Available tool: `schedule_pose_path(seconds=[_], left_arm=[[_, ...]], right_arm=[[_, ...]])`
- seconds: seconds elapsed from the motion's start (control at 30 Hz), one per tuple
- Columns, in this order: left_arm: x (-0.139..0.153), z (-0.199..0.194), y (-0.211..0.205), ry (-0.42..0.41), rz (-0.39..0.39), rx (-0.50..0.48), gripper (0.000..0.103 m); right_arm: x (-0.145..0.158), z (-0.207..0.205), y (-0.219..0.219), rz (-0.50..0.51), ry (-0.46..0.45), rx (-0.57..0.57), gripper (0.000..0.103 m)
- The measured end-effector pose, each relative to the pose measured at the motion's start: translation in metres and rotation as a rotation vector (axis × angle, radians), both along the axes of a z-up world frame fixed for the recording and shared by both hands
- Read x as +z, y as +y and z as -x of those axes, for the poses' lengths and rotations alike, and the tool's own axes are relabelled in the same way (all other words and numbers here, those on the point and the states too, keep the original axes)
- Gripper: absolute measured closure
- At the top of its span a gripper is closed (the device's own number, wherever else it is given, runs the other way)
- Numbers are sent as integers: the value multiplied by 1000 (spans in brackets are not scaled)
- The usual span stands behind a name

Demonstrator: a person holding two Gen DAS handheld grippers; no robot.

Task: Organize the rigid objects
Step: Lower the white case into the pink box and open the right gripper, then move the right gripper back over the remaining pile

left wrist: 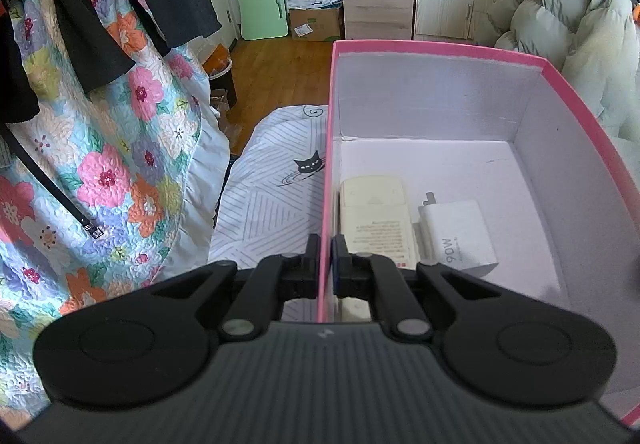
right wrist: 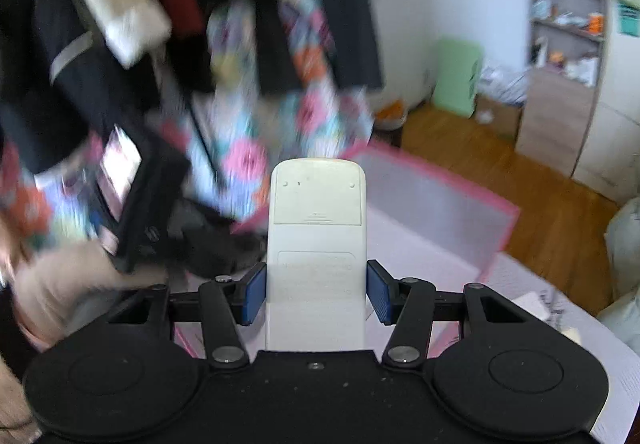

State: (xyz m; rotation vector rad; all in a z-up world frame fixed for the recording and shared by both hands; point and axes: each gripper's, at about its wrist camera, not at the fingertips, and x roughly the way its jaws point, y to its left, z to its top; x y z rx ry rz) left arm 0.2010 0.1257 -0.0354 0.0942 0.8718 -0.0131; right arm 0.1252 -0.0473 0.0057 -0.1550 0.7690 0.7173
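Left gripper (left wrist: 326,264) clamped tight on the left wall of the pink box (left wrist: 440,46), one finger outside, one inside; box sits on a striped bedsheet (left wrist: 268,204). Inside the box, near-left corner: a cream remote (left wrist: 374,220) lying back-up along the gripped wall, a white charger (left wrist: 460,236) just right of it, prongs toward the far end. Right gripper (right wrist: 316,292) grasps a second white remote (right wrist: 316,236) by its sides, back-up, above the box's near end; background blurred.
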Motion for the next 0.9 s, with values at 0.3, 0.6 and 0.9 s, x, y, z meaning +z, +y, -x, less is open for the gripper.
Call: schedule_pose_path(seconds=[0.3, 0.6, 0.9], left_arm=[[1, 0, 3, -2, 13, 2, 99], [2, 1, 2, -17, 6, 16, 98], [2, 1, -3, -18, -17, 7, 97]], right_arm=[[-58, -27, 49, 270, 118, 269, 45], [-37, -22, 17, 159, 48, 224, 45], [3, 4, -93, -51, 52, -27, 44]])
